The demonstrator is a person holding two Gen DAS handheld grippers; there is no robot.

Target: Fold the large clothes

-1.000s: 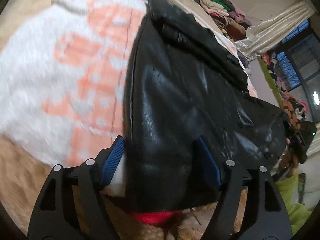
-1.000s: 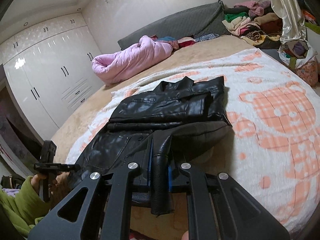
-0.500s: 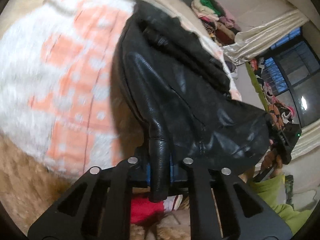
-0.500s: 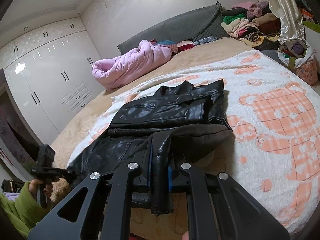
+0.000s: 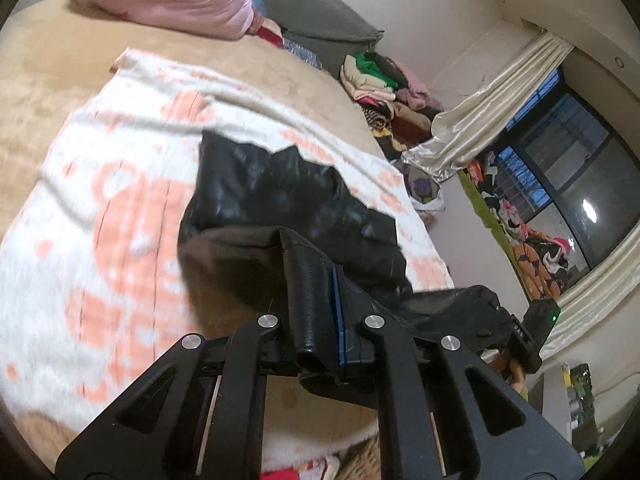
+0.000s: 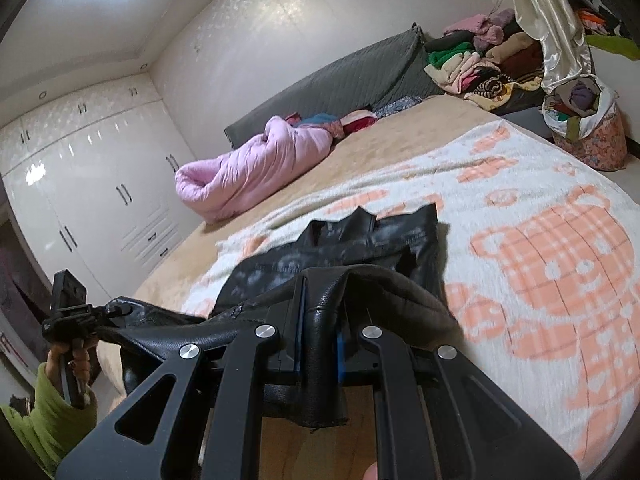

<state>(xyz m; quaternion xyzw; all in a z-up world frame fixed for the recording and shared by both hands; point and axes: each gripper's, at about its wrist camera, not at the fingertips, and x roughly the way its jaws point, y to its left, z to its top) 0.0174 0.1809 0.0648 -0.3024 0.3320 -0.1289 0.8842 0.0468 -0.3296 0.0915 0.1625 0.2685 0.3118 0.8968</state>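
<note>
Bed (image 6: 400, 140) with blanket (image 6: 540, 260): both hand-held grippers, left (image 5: 320, 292) and right (image 6: 320, 300), clamp the lifted black jacket (image 6: 360, 240) hem; only the right view shows the green-sleeved hand (image 6: 74, 354).

We record the setting as a home bedroom. Landmark: the large bed (image 6: 420, 136). At its head, a grey headboard (image 6: 352, 76) and rolled pink quilt (image 6: 248, 172); left of it, white built-in wardrobes (image 6: 92, 184); right of it, piled clothes (image 6: 480, 64) and a curtained window (image 5: 560, 168).
</note>
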